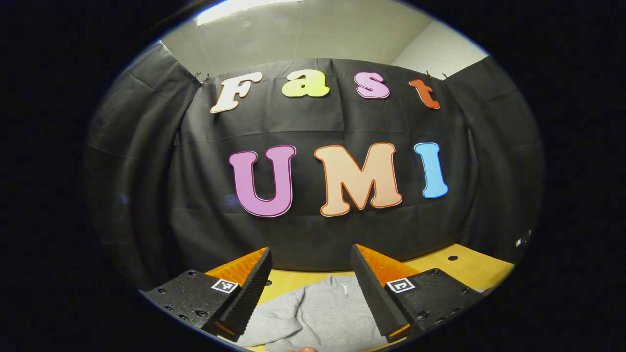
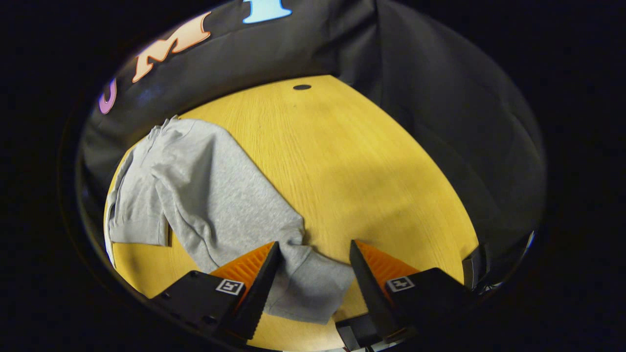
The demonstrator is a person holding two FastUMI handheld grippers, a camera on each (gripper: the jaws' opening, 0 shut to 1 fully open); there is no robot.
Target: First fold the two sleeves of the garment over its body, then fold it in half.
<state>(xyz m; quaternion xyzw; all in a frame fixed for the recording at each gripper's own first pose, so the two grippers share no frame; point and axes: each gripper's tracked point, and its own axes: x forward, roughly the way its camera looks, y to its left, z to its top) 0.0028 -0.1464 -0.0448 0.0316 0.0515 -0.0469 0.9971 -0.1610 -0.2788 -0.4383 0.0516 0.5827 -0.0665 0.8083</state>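
A grey zip-neck garment lies flat on the yellow wooden table, its collar toward the black cloth wall. My left gripper hovers open above it, raised and facing the wall, nothing between its fingers. In the right gripper view the garment's body lies at the left and one long sleeve runs out from it across the table. The sleeve's cuff end lies under and between the fingers of my right gripper, which is open and not pressing on the cloth.
The black cloth wall curves round the table's far and right sides. A small dark hole sits in the tabletop near the wall. Bare wood stretches to the right of the sleeve.
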